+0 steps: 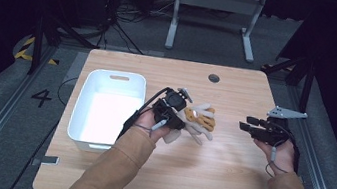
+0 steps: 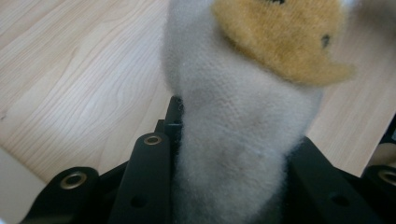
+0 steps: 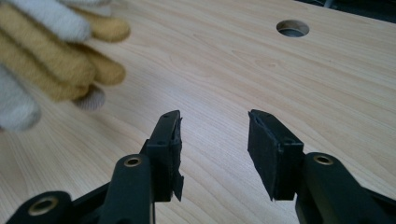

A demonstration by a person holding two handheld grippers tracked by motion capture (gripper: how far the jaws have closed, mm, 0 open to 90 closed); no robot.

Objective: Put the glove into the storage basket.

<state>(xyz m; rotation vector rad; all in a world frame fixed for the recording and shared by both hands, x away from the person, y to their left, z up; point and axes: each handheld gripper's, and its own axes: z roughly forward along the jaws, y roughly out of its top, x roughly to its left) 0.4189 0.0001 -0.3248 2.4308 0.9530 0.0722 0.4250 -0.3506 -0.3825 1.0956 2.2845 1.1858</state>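
Gloves: I see a cream and mustard-yellow knitted pair near the middle of the wooden table, just right of my left gripper; in the right gripper view their fingers lie at upper left.
Left gripper: my left gripper is clenched on the gloves; in the left gripper view the fuzzy cream fabric is pressed between both black jaws, with the yellow part above.
Right gripper: my right gripper sits toward the table's right edge, apart from the gloves, jaws released with bare wood between them.
Bin: I see a white plastic tub on the left of the table, just beside my left hand.
Table hole: a round cable opening sits near the far edge.
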